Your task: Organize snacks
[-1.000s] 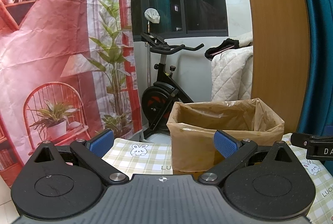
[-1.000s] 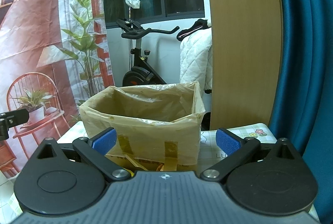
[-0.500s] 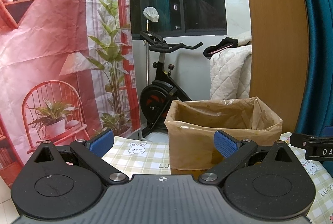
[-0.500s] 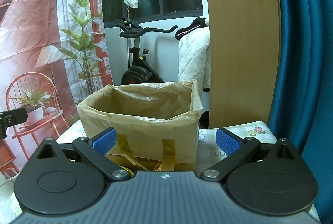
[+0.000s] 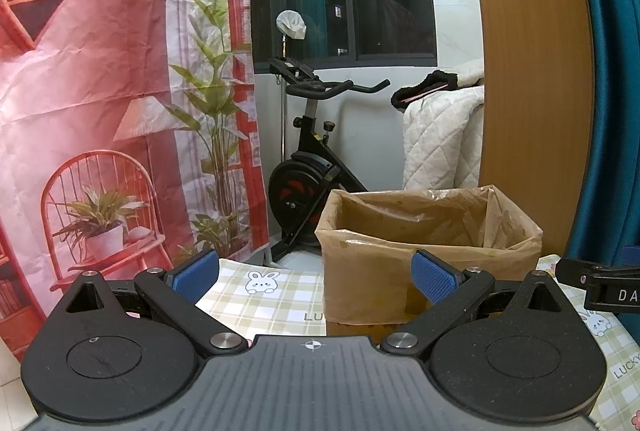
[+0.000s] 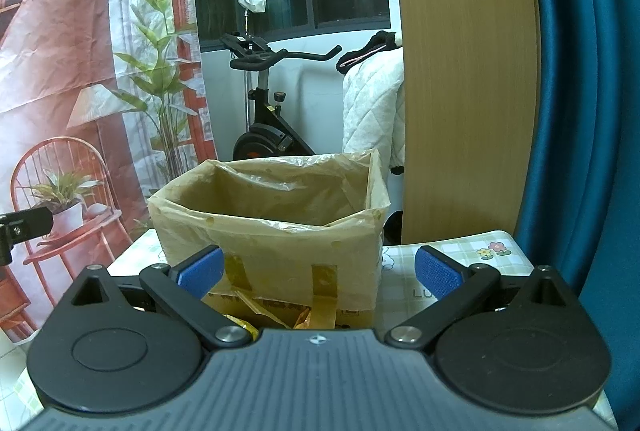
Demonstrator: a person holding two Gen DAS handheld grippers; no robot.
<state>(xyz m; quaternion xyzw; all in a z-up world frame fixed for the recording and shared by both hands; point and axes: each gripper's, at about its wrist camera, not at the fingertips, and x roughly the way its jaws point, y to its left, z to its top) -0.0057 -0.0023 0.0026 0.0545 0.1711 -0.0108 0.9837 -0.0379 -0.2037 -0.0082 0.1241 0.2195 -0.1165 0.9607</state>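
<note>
A cardboard box lined with a tan plastic bag (image 5: 428, 239) stands on the checked tablecloth (image 5: 272, 295); it also shows in the right wrist view (image 6: 272, 227). Its inside looks empty from here. My left gripper (image 5: 314, 271) is open and empty, held in front of the box and a little to its left. My right gripper (image 6: 318, 267) is open and empty, straight in front of the box. Yellow snack wrappers (image 6: 256, 317) lie at the foot of the box, partly hidden by the right gripper body.
An exercise bike (image 5: 312, 159) stands behind the table. A printed red backdrop (image 5: 100, 91) hangs at the left. A wooden panel (image 5: 532, 71) and a blue curtain (image 5: 612, 71) stand at the right. The table's far edge lies just behind the box.
Both views have shifted slightly; the box sits a little lower and nearer in both views. Both grippers stay open and empty.
</note>
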